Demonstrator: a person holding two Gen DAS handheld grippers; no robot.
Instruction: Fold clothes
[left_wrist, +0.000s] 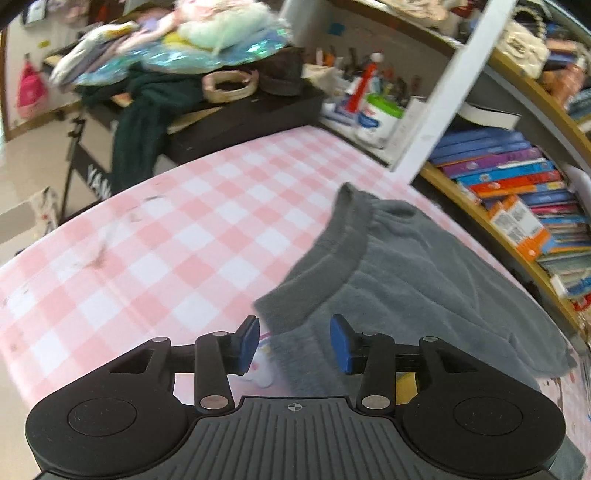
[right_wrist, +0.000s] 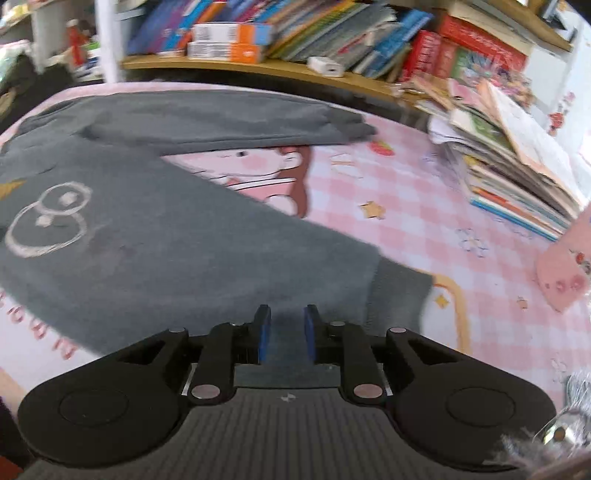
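A grey pair of trousers (right_wrist: 155, 236) with a white ring print lies spread on the pink checked tablecloth (right_wrist: 424, 206), its two legs fanned apart. In the left wrist view the ribbed waistband (left_wrist: 332, 254) lies just ahead of my left gripper (left_wrist: 294, 341), which is open over the waist corner. My right gripper (right_wrist: 287, 332) is open, its blue pads (right_wrist: 264, 339) a narrow gap apart, over the near leg by its cuff (right_wrist: 399, 295). The far leg (right_wrist: 221, 118) lies along the back edge.
A bookshelf (left_wrist: 517, 192) full of books runs along the table's far side. A stack of books (right_wrist: 517, 166) sits on the table at the right. A dark bench with piled clothes (left_wrist: 177, 74) stands beyond the table's left end. A pink object (right_wrist: 561, 273) lies at the right edge.
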